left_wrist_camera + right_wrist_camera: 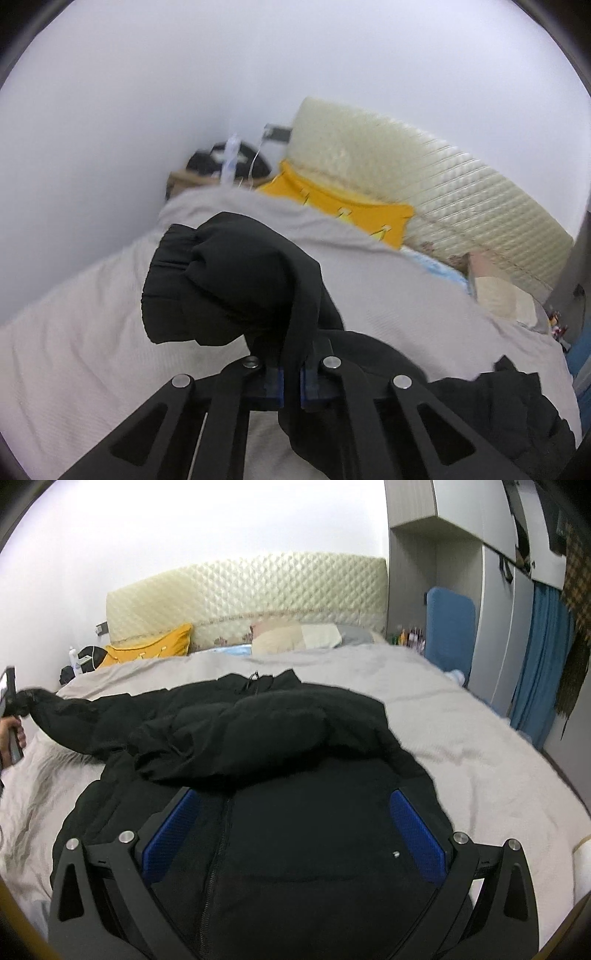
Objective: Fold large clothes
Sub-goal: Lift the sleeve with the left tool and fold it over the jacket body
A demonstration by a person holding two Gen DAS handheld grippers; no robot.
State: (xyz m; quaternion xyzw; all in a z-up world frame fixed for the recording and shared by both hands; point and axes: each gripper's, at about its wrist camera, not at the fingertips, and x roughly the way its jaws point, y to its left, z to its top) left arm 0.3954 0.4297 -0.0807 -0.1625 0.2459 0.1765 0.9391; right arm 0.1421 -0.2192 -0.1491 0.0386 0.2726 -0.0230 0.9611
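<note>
A plain black padded jacket lies on a pale grey bedsheet below a cream diamond-quilted headboard (an orange-yellow pillow alongside), blue-padded gripper fingers framing.

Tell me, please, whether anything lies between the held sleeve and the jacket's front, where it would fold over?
Nothing visible does. The left gripper holds the sleeve out to the side; the other sleeve already lies across the jacket, and the open right gripper hovers above its front.

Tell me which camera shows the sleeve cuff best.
Left wrist: the sleeve cuff fills mid-frame, sleeve pinched in the left tool. The right wrist view shows it small at the left edge.
</note>
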